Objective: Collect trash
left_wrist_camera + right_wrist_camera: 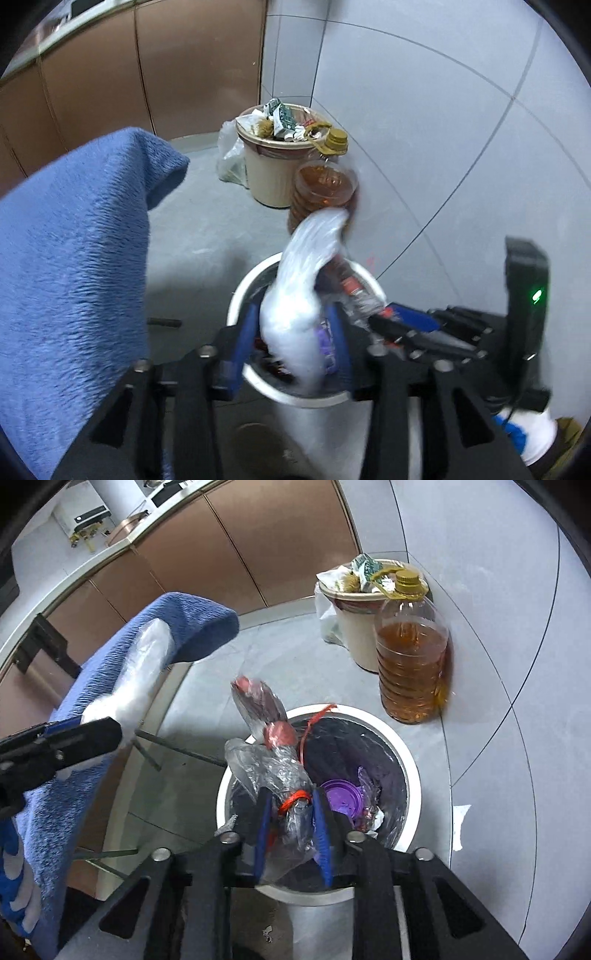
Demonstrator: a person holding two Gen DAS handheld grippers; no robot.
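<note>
Showing only from the right wrist, right hand-held gripper [291, 834] clenches red-tied plastic [284, 775]; left hand-held gripper [291, 339] clenches white plastic [306, 273].

Pretty bright, even indoor light, soft shadows only. The white plastic bag [299, 295] is smeared with motion blur, and so is the oil bottle [325, 192] right behind it. Heavy fisheye bend: floor tile lines curve, black vignette in the corners. Right wrist view's sharper.
</note>
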